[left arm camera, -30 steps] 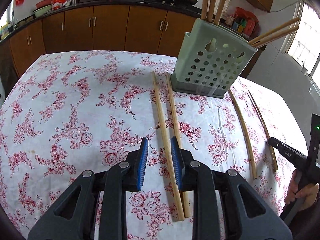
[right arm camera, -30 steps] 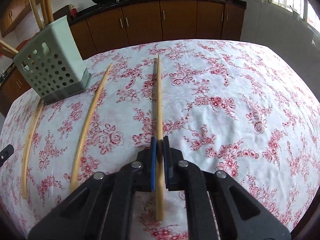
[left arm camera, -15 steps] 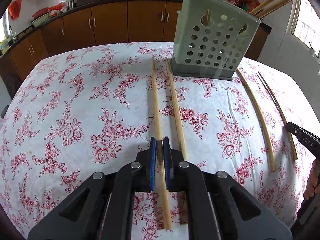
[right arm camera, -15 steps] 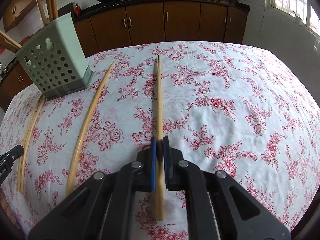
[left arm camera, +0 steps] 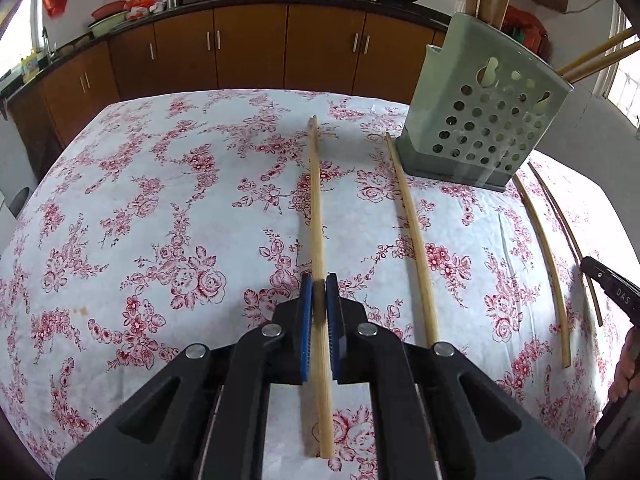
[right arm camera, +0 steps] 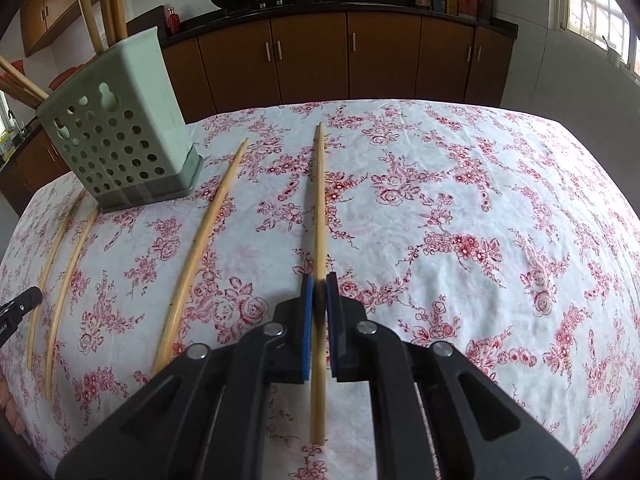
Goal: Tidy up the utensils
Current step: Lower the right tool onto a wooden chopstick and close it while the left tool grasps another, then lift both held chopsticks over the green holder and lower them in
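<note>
Left wrist view: long pale wooden chopstick (left arm camera: 316, 216), straight, smooth.

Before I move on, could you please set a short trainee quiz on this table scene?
1. True or false: the green holder is empty.
2. How many chopsticks lie ungripped on the tablecloth? A one, B two, C five.
3. What is the right gripper shut on?
Key: 1 false, sticks stand in it; 2 B; 3 a chopstick.
</note>
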Available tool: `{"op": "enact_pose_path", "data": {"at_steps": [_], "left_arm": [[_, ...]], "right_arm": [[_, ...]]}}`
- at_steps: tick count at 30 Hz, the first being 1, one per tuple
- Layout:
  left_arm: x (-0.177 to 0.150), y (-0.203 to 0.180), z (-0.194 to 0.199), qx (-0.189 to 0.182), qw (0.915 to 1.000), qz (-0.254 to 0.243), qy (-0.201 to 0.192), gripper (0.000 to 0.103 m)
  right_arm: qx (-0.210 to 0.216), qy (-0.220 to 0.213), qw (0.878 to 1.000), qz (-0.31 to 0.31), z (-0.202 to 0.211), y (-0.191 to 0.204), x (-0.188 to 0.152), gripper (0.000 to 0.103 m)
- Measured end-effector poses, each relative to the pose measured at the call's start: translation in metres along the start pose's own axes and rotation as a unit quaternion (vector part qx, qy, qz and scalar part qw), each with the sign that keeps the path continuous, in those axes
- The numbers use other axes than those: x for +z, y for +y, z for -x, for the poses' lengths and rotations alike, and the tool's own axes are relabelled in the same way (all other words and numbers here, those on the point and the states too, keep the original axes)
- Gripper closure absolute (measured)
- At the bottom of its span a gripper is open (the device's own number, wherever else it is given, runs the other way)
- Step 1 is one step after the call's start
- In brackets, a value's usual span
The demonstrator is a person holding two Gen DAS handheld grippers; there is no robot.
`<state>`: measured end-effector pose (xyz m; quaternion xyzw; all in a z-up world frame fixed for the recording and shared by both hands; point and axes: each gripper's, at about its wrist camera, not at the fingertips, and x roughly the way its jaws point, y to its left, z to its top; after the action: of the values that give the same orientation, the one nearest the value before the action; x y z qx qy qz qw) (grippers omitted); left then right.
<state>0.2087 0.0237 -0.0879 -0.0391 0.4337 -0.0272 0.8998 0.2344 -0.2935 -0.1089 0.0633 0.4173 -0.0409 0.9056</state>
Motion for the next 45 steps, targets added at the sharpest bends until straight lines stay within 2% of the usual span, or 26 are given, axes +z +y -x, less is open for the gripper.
{"op": "enact_pose_path", "data": {"at_steps": [10, 30, 45], "left_arm": [[-0.004, -0.001, 0.002, -0.003, 0.9999, -0.01, -0.007, 0.095], [-0.006, 0.003, 0.006, -0.013, 0.9999, 0.003, -0.007, 0.095], [-0.018, -0.001, 0.014, -0.001, 1.0, -0.001, -0.007, 0.095]], "right_arm": [[0.003, -0.001, 1.0, 0.012, 0.004, -0.001, -0.01, 0.093], [0.004, -0.001, 1.0, 0.011, 0.004, -0.001, -0.011, 0.093], [0.008, 0.001, 1.0, 0.015, 0.016, 0.004, -0.023, 0.094]]}}
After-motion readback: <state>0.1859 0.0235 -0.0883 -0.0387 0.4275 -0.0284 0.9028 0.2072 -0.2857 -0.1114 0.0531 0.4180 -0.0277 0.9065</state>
